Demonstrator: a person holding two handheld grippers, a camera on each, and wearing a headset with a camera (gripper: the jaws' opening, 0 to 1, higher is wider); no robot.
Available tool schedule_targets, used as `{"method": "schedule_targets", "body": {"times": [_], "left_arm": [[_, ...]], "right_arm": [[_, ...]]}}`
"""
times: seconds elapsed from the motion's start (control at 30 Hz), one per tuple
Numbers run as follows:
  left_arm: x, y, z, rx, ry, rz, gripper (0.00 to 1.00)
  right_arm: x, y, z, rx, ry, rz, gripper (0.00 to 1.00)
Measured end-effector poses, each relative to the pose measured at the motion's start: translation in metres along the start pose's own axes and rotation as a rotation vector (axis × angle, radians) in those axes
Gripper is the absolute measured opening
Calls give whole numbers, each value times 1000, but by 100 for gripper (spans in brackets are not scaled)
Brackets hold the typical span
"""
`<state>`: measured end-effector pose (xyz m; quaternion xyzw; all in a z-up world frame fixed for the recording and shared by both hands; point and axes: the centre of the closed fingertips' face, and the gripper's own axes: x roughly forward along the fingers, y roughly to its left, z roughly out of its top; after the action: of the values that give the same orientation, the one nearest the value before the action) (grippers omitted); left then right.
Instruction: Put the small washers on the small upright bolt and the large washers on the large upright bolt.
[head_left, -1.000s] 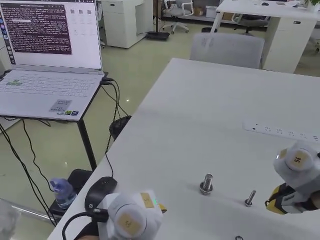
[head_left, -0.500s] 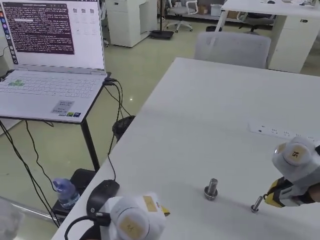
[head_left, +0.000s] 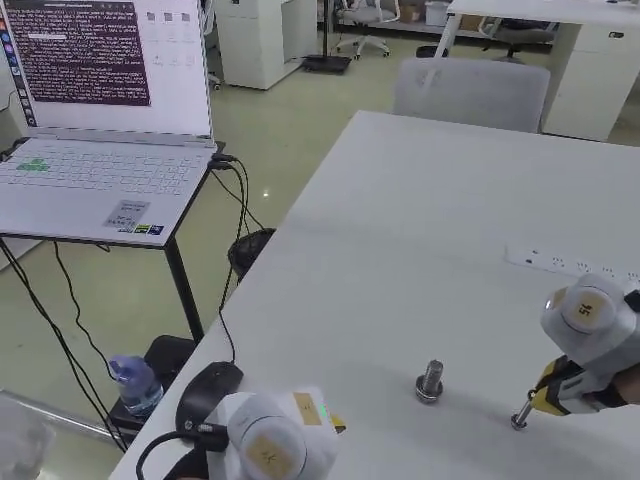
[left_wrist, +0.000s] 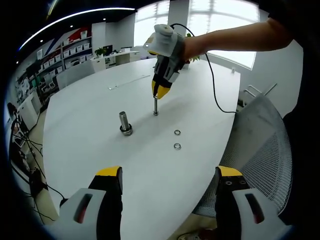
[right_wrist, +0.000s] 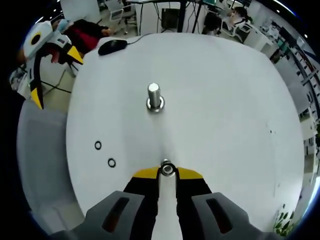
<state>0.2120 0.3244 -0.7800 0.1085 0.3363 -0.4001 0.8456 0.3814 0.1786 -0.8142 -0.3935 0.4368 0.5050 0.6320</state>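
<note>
1. Two loose washers (left_wrist: 177, 132) lie flat on the table (left_wrist: 90, 100). They are on the same side of the large bolt (left_wrist: 124, 122) as the small bolt (left_wrist: 155, 106), a little farther off, close together but not touching.
2. The small bolt stands near the large bolt, clearly apart from it. The large bolt is upright with a wider collar at its foot; I cannot tell whether that is a washer or its own head.
3. The right gripper (right_wrist: 167, 172) sits right over the small bolt. Its jaws are nearly pressed together, pinching what looks like a washer (right_wrist: 167, 168) at the bolt's tip. It is too small to tell whether the ring is already threaded on.
4. The left gripper (left_wrist: 169, 172) is empty, its jaws spread wide, held low near the table edge and well away from the large bolt.
5. The step in hand looks like seating a small washer on the small bolt.
6. The next move calls for centring the hole on the tip, then easing the jaws apart so the ring drops down the shank. The bolt must not be nudged; in the head view it seems to lean slightly.
7. The loose washers then need picking up. Which bolt they fit is hard to judge from here.
</note>
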Motion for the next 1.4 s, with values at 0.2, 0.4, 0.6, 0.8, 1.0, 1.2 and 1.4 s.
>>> {"method": "schedule_targets", "body": {"times": [0.2, 0.4, 0.6, 0.8, 1.0, 1.2, 1.4], "left_arm": [[0, 1, -2, -1, 5, 1, 75], [1, 2, -4, -6, 8, 2, 75], [1, 3, -5, -11, 9, 3, 74], [2, 3, -7, -17, 11, 1, 74], [2, 5, -9, -19, 13, 6, 73], [1, 4, -10, -21, 17, 5, 72], [1, 5, -14, -28, 23, 6, 72]], "right_arm": [[7, -2, -3, -1, 7, 6, 12], [10, -4, -4, -7, 15, 8, 12], [15, -6, -4, -14, 24, 15, 12], [19, -4, -5, -16, 30, 19, 12], [25, -2, -7, -45, 41, 17, 12], [29, 2, -7, -44, 48, 25, 12], [40, 4, -11, -45, 64, 34, 12]]}}
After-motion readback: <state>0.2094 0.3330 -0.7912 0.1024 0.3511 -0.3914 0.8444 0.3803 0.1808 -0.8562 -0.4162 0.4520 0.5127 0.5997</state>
